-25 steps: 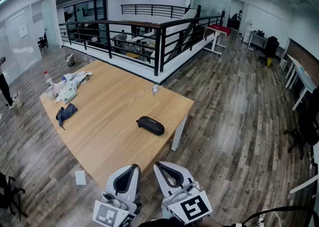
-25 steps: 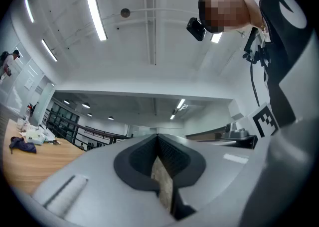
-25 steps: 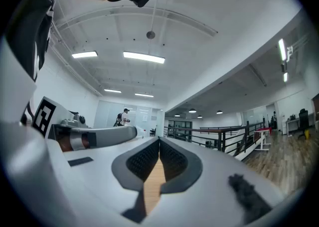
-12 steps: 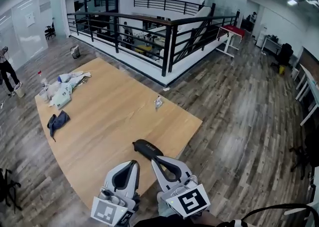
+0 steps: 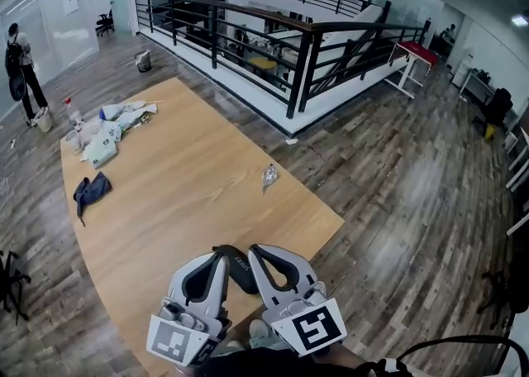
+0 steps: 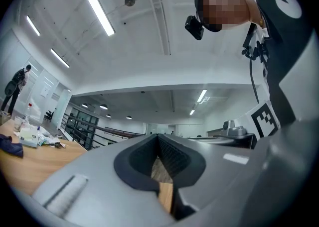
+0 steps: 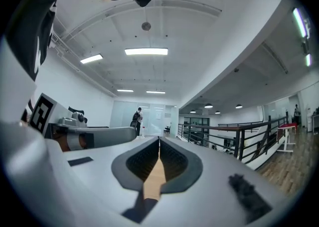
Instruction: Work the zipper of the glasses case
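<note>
The black glasses case [image 5: 237, 269] lies on the wooden table [image 5: 182, 193] near its front edge, largely hidden between my two grippers in the head view. My left gripper [image 5: 220, 254] points at the case's left end and my right gripper [image 5: 255, 250] at its right side; whether either touches it I cannot tell. In the left gripper view the left gripper [image 6: 158, 136] has its jaws together with nothing between them. The right gripper [image 7: 159, 139] is likewise shut and empty. Neither gripper view shows the case or its zipper.
A crumpled clear wrapper [image 5: 269, 175] lies near the table's right edge. A dark blue cloth [image 5: 91, 188] and a pile of bags with a bottle [image 5: 107, 129] sit at the far left. A black railing [image 5: 273, 36] runs behind; a person [image 5: 18, 61] stands far left.
The case, first in mid-table well ahead of the grippers, now sits right between their tips as the view and both grippers moved forward. Both stayed shut.
</note>
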Demonstrator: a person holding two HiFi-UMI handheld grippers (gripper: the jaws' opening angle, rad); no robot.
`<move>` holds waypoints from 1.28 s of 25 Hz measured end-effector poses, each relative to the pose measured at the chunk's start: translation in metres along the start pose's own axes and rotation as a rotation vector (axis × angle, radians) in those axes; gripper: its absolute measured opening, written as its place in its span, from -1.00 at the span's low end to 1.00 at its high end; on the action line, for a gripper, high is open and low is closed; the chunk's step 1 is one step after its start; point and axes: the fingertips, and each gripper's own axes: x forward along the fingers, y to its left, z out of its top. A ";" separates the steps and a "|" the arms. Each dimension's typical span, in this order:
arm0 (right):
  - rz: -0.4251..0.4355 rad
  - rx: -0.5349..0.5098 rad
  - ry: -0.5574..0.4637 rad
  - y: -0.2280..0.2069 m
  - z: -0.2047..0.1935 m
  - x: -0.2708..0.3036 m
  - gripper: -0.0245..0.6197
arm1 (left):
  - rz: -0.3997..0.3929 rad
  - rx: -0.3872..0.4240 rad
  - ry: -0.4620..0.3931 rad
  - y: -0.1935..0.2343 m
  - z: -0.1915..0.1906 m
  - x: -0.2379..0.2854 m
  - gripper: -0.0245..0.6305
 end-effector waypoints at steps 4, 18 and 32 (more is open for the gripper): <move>-0.006 -0.020 0.000 -0.001 0.004 0.012 -0.90 | 0.028 0.028 -0.007 0.009 0.005 0.008 -0.92; -0.042 -0.024 0.007 -0.004 0.001 0.017 -0.90 | 0.280 -0.383 0.196 0.082 -0.108 0.003 -0.29; -0.051 0.015 0.030 -0.021 -0.011 0.016 -0.90 | 0.437 -0.795 0.610 0.082 -0.271 0.001 0.40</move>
